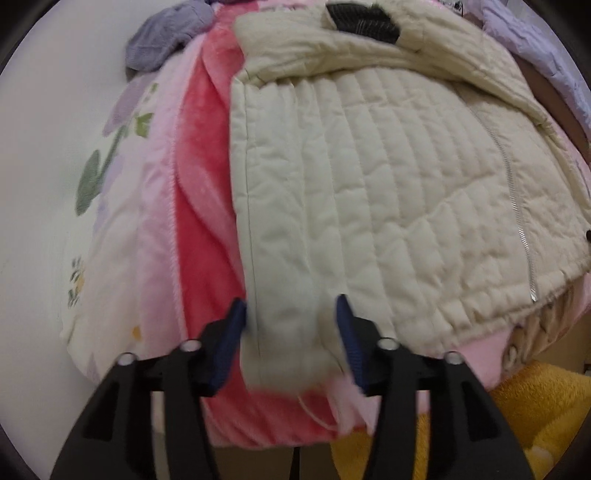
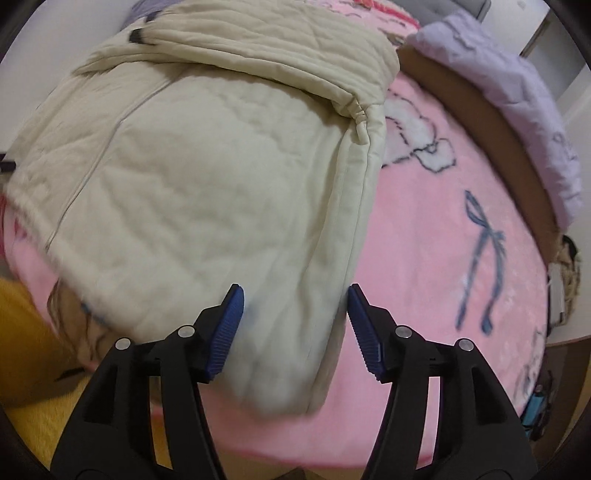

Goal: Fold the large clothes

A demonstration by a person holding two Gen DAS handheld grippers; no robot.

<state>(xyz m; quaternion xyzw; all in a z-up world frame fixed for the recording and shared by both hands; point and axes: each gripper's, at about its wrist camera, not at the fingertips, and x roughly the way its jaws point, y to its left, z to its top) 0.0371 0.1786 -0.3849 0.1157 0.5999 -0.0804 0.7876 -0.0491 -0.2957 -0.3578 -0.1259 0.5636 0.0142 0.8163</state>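
Under the work you have a pink plush blanket [image 2: 424, 236], printed with a white cartoon shape outlined in black and a blue ribbon bow [image 2: 480, 258]. On your left it shows a deeper coral-pink band [image 1: 201, 206], beside a white floral sheet [image 1: 110, 206] with green leaves. A lavender knit garment [image 1: 166, 35] sits bunched at the far left corner, and a pale lilac quilted cloth [image 2: 517, 99] lies along the far right edge. Yellow terry fabric [image 1: 517, 413] lies nearest you.
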